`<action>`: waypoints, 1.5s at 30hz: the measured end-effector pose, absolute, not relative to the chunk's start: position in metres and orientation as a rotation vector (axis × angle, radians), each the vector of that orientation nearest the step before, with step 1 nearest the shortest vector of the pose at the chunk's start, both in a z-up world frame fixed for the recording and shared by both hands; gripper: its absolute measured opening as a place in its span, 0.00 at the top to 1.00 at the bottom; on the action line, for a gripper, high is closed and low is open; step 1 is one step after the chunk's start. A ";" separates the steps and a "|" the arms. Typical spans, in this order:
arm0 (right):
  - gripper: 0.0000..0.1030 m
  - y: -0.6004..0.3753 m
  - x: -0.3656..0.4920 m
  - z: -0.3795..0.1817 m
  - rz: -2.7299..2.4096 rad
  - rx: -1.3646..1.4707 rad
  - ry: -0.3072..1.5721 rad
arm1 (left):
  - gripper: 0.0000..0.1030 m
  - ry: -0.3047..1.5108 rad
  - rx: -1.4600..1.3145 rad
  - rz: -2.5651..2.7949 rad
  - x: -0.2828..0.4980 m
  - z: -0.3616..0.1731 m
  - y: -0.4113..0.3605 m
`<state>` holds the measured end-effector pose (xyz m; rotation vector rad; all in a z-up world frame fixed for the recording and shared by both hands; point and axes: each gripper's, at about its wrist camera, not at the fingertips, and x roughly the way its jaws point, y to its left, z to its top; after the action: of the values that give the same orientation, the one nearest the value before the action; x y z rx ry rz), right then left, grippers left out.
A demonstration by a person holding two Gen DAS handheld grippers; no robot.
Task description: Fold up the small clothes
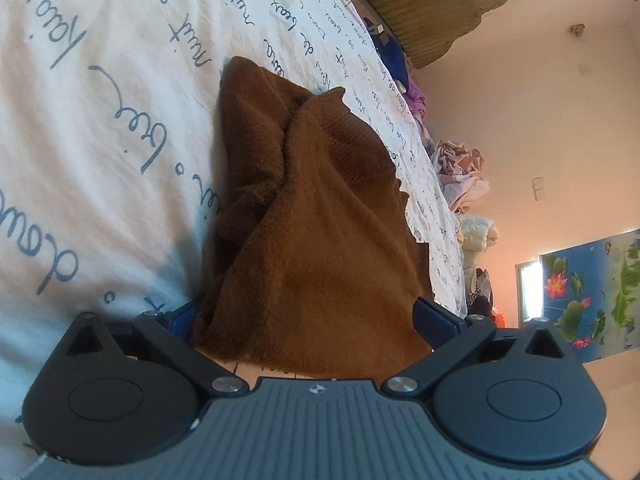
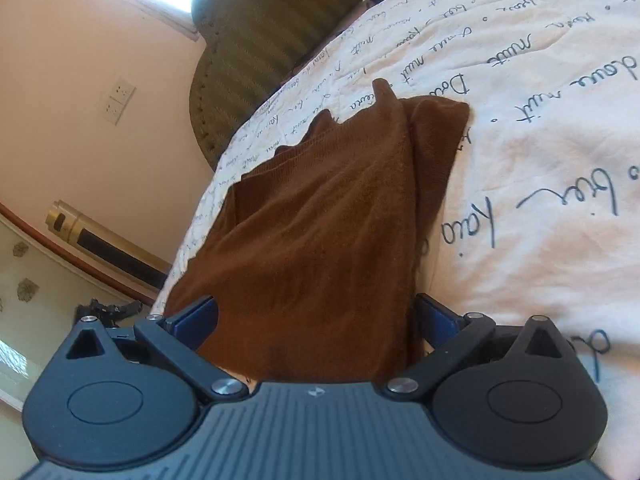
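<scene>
A brown knitted garment (image 1: 312, 208) lies on a white bedsheet with blue script (image 1: 100, 128). Its near end drapes between and over the blue fingers (image 1: 434, 314) of my left gripper (image 1: 308, 312), hiding the fingertips; the jaws stand wide apart with cloth between them. In the right wrist view the same brown garment (image 2: 316, 232) fills the space between the blue fingers (image 2: 196, 318) of my right gripper (image 2: 316, 316), again with the jaws wide. The far end of the garment rests on the sheet (image 2: 540, 140), folded lengthwise with a crease down the middle.
A green striped headboard or cushion (image 1: 424, 4) stands at the bed's far end. A pile of pale and purple clothes (image 1: 460, 172) lies along the bed edge. A peach wall with sockets (image 2: 118, 100) and a gold cylinder (image 2: 104, 236) are beside the bed.
</scene>
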<state>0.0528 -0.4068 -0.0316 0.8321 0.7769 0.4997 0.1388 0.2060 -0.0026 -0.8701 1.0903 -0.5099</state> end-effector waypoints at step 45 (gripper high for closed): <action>0.17 -0.365 -0.045 0.070 0.353 0.381 0.619 | 0.01 0.801 -0.513 -0.384 -0.007 0.095 0.188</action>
<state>-0.0447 -0.3652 0.0698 0.3807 0.6191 0.3528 -0.0068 0.1877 0.0950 -0.5134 0.8007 -0.3837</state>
